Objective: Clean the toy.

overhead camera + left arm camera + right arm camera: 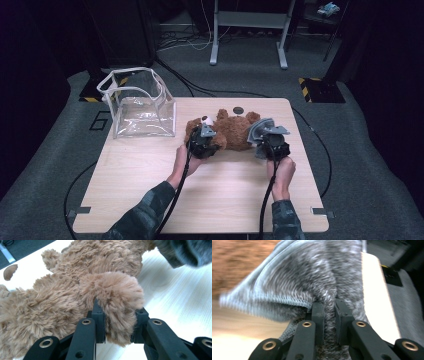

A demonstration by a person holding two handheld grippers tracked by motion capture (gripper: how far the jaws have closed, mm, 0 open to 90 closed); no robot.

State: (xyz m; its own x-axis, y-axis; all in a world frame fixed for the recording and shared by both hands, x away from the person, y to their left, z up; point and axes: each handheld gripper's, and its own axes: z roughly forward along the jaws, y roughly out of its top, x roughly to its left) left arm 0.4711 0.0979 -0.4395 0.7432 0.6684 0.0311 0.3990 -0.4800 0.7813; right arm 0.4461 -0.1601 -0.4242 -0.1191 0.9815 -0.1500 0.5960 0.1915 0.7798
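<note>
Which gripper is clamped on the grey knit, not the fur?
The right gripper: its jaws pinch a fold of the grey knit garment. The left gripper is closed on a brown paw of the teddy bear.

Light wooden table [150, 170] — teddy bear [232, 132], clear bag [142, 107] lying on it.

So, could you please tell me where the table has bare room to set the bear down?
The light wooden table is bare along its near edge, around the forearms, and at near left below the clear plastic bag. It is crowded mid-right, where both tongs grip the brown plush bear and its grey knitted garment.
</note>
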